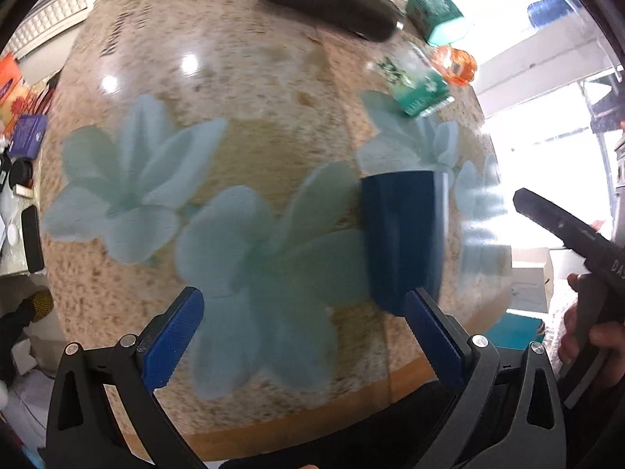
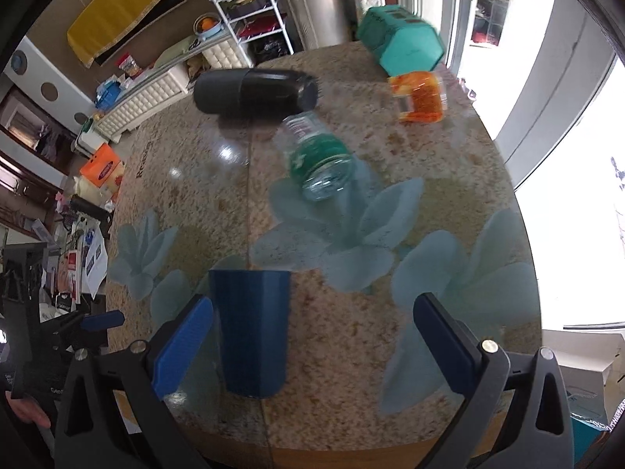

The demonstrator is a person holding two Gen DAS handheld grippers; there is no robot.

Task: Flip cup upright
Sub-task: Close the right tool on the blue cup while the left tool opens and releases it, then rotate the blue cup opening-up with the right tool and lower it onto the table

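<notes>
The cup [image 2: 250,330] is dark blue and stands on the table [image 2: 390,148] near its near edge, wide end up and narrow end on the surface. From these angles its inside cannot be seen, so whether the wide top is open cannot be told.

In the right wrist view the cup sits just inside the left finger [image 2: 183,346] of the right gripper [image 2: 312,346]; contact cannot be confirmed. The jaws stand wide apart and clamp nothing. In the left wrist view the cup [image 1: 404,240] lies just beyond the right finger [image 1: 433,342] of the left gripper [image 1: 304,338], whose jaws are likewise spread and hold nothing (this view is motion-blurred).

Farther out on the table:
- A clear bottle [image 2: 318,156] with a green label lies on its side, base toward the camera. No liquid is discernible.
- A black cylinder [image 2: 256,92] lies on its side beyond the bottle.
- An orange translucent container [image 2: 420,95] sits to the far right; contents cannot be told.
- A teal hexagonal box [image 2: 400,41] lies at the far edge, closed.

The table carries a speckled tan cover with pale blue flowers.
</notes>
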